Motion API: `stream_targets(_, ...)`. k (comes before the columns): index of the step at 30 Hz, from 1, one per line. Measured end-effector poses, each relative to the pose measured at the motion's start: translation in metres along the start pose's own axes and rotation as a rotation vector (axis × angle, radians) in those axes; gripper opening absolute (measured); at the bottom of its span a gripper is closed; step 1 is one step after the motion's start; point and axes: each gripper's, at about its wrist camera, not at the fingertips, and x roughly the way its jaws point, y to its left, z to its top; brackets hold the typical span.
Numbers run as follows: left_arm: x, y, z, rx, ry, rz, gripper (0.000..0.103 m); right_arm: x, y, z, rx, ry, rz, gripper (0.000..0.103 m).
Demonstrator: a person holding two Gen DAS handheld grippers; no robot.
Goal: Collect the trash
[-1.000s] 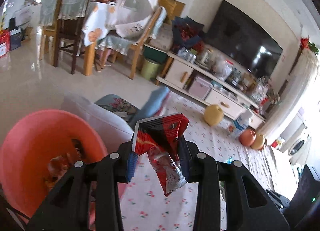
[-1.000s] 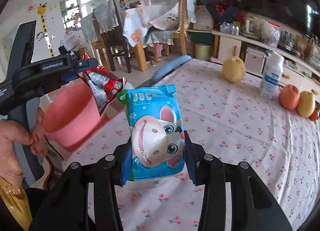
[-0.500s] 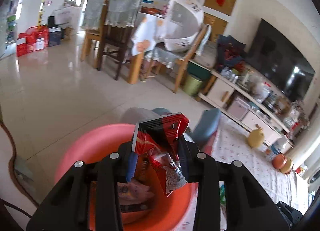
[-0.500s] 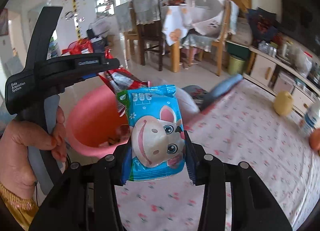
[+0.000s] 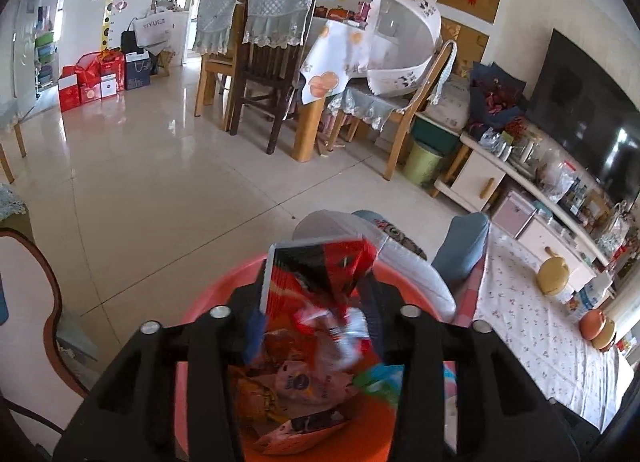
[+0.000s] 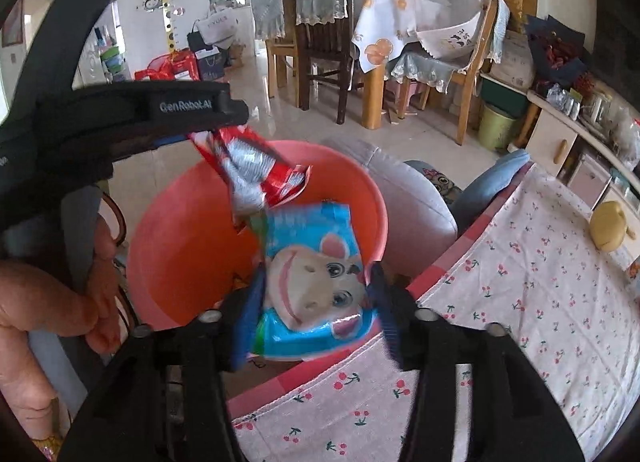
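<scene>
— Left gripper (image 5: 316, 318)?

— Its fingers have spread apart over the pink bin (image 5: 208, 302). The red snack wrapper (image 5: 320, 282) sits between the blue pads, blurred at its lower end; I cannot tell whether either pad touches it. In the right wrist view that wrapper (image 6: 256, 173) hangs below the gripper's tip, over the bin's mouth.

— And the right gripper (image 6: 316, 302)?

— Also parted — wider than the blue cartoon-mouse packet (image 6: 312, 282) between its fingers. The packet is tilted and blurred, over the near rim of the bin (image 6: 180, 229).

— Inside the bin?

— Several wrappers (image 5: 296, 406) lie at the bottom. The bin stands just beside the edge of the table, which wears a cherry-print tablecloth (image 6: 520, 302).
</scene>
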Motion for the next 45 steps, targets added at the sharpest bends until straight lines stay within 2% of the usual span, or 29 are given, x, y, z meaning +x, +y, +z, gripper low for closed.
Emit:
stream_targets(1,0.001,-0.001,0.000,0.006,0.006,0.009,0.055,-0.003,-0.002,-0.001,0.010,-0.012,-0.003,0.077)
stream_targets(2,0.001,-0.003,-0.001,0.009,0.000,0.017,0.058,-0.005,-0.004,-0.002,0.015,-0.018,-0.007,0.080)
stream_targets(6,-0.010,-0.009,-0.001,0.016,-0.050,0.025,0.084,-0.017,-0.014,-0.007,0.036,-0.039,-0.050,0.089)
stream_targets(11,-0.012,-0.019,0.000,0.037,-0.053,0.028,0.093,-0.027,-0.027,-0.017,0.074,-0.043,-0.087,0.089)
stream_targets(30,-0.037,-0.081,-0.015,0.195,-0.117,-0.014,0.097,-0.076,-0.083,-0.076,0.209,-0.039,-0.192,0.093)
stream_targets(38,-0.061,-0.130,-0.038,0.345,-0.173,-0.023,0.099,-0.112,-0.113,-0.110,0.286,-0.038,-0.268,0.094)
stream_targets(45,-0.088,-0.172,-0.067,0.464,-0.193,-0.055,0.099,-0.160,-0.136,-0.147,0.353,-0.058,-0.354,0.094)
